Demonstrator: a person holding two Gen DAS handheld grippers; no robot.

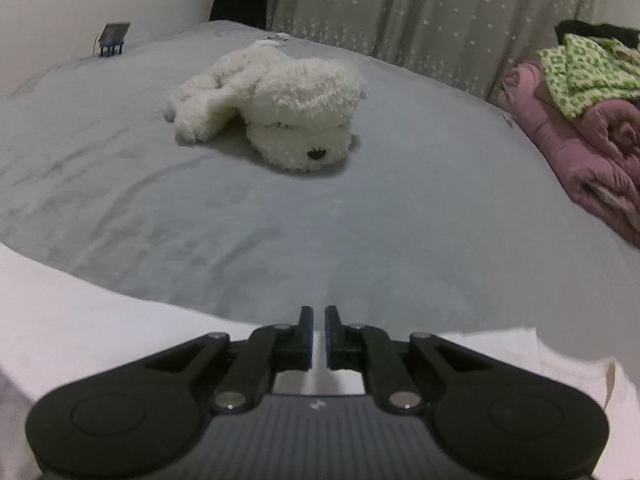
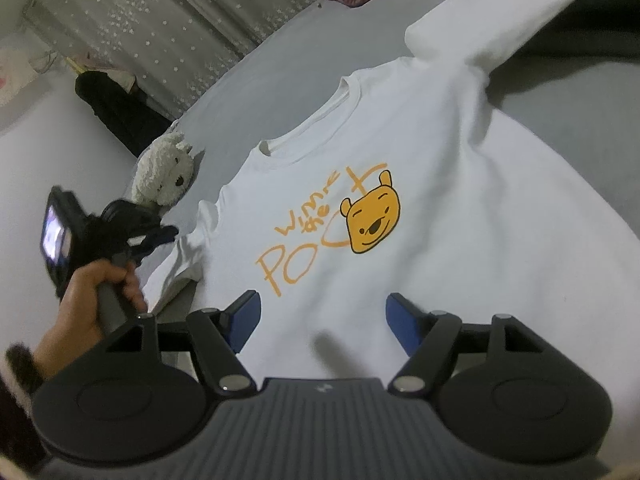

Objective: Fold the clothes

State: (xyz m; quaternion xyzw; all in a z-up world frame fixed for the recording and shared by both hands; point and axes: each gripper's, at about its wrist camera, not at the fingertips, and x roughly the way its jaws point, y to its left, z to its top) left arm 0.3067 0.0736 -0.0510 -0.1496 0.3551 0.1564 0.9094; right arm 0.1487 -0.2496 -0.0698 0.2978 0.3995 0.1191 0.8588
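White T-shirt (image 2: 400, 168) lay flat mid-frame; left gripper (image 1: 319, 312) nearly closed on its sleeve edge, right gripper (image 2: 320, 312) gaped empty; best lift evenly.

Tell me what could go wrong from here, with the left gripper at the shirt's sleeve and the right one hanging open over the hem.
1. The left gripper has only a narrow gap with little white T-shirt visibly in it; the sleeve may slip out.
2. The plush dog lies close beside that sleeve and could get caught in a fold.
3. The far sleeve looks raised and rumpled, so folding may be uneven.
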